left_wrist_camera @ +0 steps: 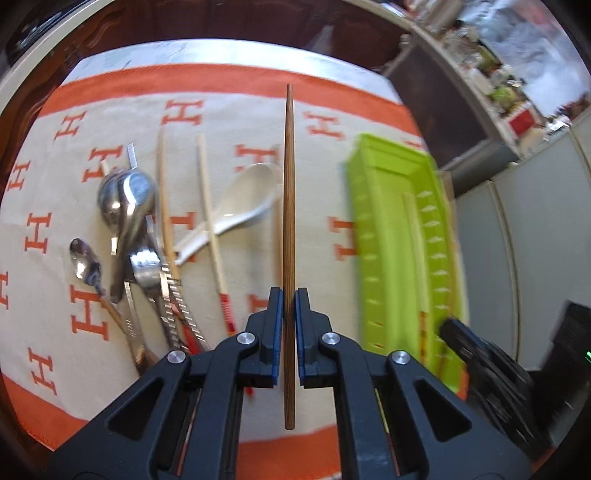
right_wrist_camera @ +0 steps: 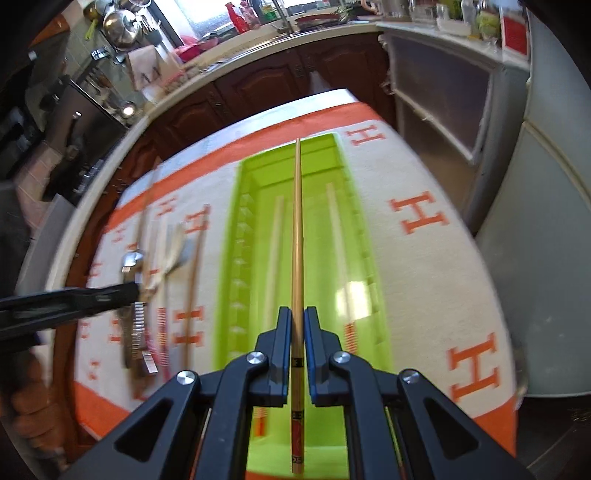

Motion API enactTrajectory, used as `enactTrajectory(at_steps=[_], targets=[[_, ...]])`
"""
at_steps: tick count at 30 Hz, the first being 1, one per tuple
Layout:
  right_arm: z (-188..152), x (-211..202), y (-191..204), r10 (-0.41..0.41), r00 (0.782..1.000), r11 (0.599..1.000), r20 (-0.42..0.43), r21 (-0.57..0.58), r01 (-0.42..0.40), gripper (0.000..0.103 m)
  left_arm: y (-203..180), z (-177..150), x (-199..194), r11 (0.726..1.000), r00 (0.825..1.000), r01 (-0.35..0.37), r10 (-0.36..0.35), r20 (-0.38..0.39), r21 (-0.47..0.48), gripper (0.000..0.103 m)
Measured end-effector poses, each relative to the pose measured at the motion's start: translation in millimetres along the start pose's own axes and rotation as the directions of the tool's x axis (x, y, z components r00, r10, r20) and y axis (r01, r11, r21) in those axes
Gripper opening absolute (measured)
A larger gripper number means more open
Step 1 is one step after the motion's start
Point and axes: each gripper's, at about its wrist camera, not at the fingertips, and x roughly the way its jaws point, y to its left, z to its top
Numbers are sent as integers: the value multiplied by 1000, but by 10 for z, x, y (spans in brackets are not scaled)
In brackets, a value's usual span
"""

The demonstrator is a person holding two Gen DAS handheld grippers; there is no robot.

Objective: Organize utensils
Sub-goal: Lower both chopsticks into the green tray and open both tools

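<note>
My left gripper (left_wrist_camera: pixel 289 295) is shut on a dark brown chopstick (left_wrist_camera: pixel 289 192) that points away over the cloth. To its left lie metal spoons (left_wrist_camera: pixel 125 199), a white ceramic spoon (left_wrist_camera: pixel 236 206) and pale chopsticks (left_wrist_camera: pixel 210 218). The green tray (left_wrist_camera: pixel 391 236) lies at the right with a pale chopstick (left_wrist_camera: pixel 415 243) in it. My right gripper (right_wrist_camera: pixel 297 314) is shut on a light bamboo chopstick (right_wrist_camera: pixel 297 229) held above the green tray (right_wrist_camera: pixel 243 258), which holds two pale chopsticks (right_wrist_camera: pixel 275 243). The left gripper (right_wrist_camera: pixel 66 299) shows as a dark blur at the left edge there.
An orange and cream cloth (left_wrist_camera: pixel 48 192) with H marks covers the table. Dark wooden cabinets (right_wrist_camera: pixel 258 85) and a cluttered counter (right_wrist_camera: pixel 332 22) stand beyond the far edge. A pale fridge (right_wrist_camera: pixel 546 184) stands at the right. Loose utensils (right_wrist_camera: pixel 147 295) lie left of the tray.
</note>
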Motion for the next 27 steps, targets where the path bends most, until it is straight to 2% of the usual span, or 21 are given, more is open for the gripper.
enactTrajectory(at_steps=[2, 4, 6, 16, 19, 24, 26, 27], targets=[[13, -1, -41, -24, 1000, 1000, 8, -1, 24, 12, -158, -6, -70, 999, 1000, 29, -29, 3, 30, 4], [18, -27, -93, 3, 1000, 1000, 10, 20, -3, 18, -302, -15, -124, 997, 998, 56, -56, 0, 54, 4], [18, -89, -147, 33, 999, 998, 29, 47, -35, 19, -423, -59, -178, 994, 997, 71, -71, -2, 78, 4], [47, -413, -326, 29, 991, 993, 128, 113, -43, 19, -1034, -112, -88, 984, 994, 105, -101, -36, 143, 4], [41, -456, -358, 23, 990, 992, 136, 124, -40, 19, -1072, -131, 48, 984, 991, 124, -114, -76, 130, 4], [19, -458, -396, 32, 991, 989, 131, 137, -50, 19, -1072, -156, 147, 986, 992, 100, -88, -94, 133, 6], [16, -450, -374, 37, 991, 990, 129, 132, -54, 19, -1056, -175, 128, 987, 992, 93, -81, -92, 131, 12], [13, -448, -359, 39, 991, 990, 128, 128, -55, 19, -1033, -176, 114, 988, 993, 88, -77, -88, 129, 18]])
